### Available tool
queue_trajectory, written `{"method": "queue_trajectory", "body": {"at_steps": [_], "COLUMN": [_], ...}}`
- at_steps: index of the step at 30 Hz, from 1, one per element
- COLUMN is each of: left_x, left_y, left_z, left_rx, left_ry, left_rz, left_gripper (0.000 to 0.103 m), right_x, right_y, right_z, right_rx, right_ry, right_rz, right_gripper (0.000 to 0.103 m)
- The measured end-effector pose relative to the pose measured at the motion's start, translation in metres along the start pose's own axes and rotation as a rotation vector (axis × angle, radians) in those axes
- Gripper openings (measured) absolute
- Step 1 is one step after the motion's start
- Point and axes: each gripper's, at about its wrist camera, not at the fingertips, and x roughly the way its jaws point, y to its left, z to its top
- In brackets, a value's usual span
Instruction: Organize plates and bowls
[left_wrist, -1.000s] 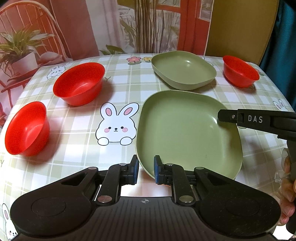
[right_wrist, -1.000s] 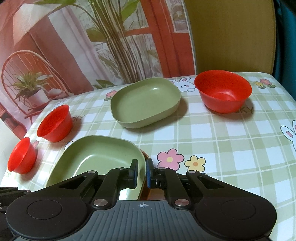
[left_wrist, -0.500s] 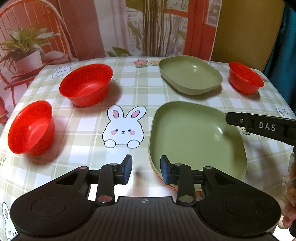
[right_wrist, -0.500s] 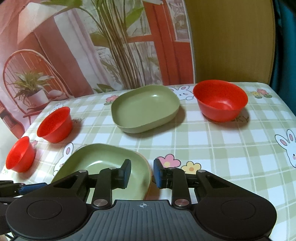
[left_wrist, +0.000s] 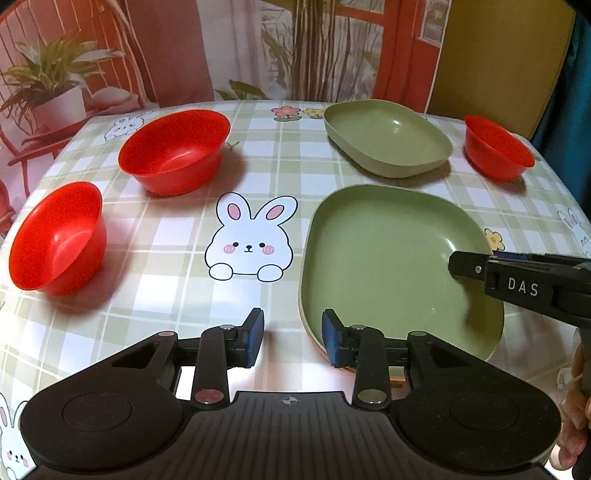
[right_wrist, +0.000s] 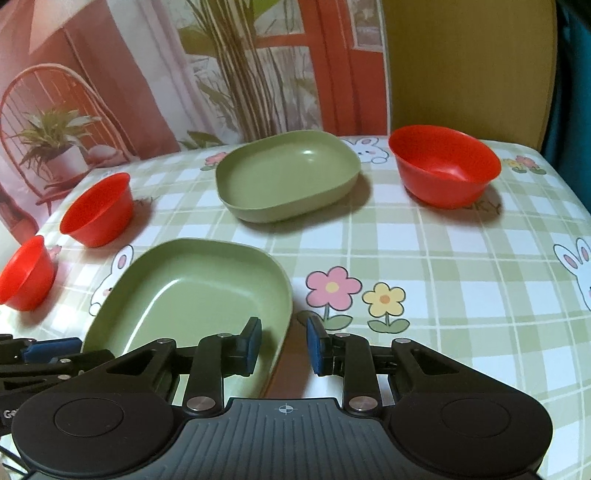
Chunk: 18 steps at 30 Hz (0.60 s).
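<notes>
A large green plate lies on the table in front of both grippers; it also shows in the right wrist view. An orange rim shows under its near edge. My left gripper is open at its near left corner, holding nothing. My right gripper is open at the plate's right edge, empty. A smaller green dish sits behind; it also shows in the right wrist view. Three red bowls stand around: left, back left, back right.
The table has a green checked cloth with rabbit and flower prints. Its edges fall away left and right. A printed backdrop and a yellow-brown panel stand behind. The right gripper's body reaches in over the plate's right side.
Both grippers have opened and let go of the large green plate, which now rests on the table. Both have drawn back slightly.
</notes>
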Motion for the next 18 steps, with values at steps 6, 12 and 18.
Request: {"method": "queue_trajectory", "body": {"at_steps": [6, 12, 18], "left_x": [0.0, -0.02, -0.046], "left_y": [0.0, 0.01, 0.02], "left_z": [0.0, 0.015, 0.051], "left_rx": [-0.003, 0.007, -0.011], "left_ry": [0.001, -0.099, -0.232], "left_rz": [0.002, -0.031, -0.06], "left_gripper": [0.037, 0.037, 0.037], "right_x": [-0.001, -0.016, -0.032], "right_y": [-0.006, -0.017, -0.031], "right_z": [0.002, 0.014, 0.038], "right_rx": [0.018, 0.049, 0.03], "right_ry": [-0.003, -0.064, -0.157], "right_rz": [0.016, 0.057, 0.029], "right_gripper": [0.026, 0.026, 0.026]}}
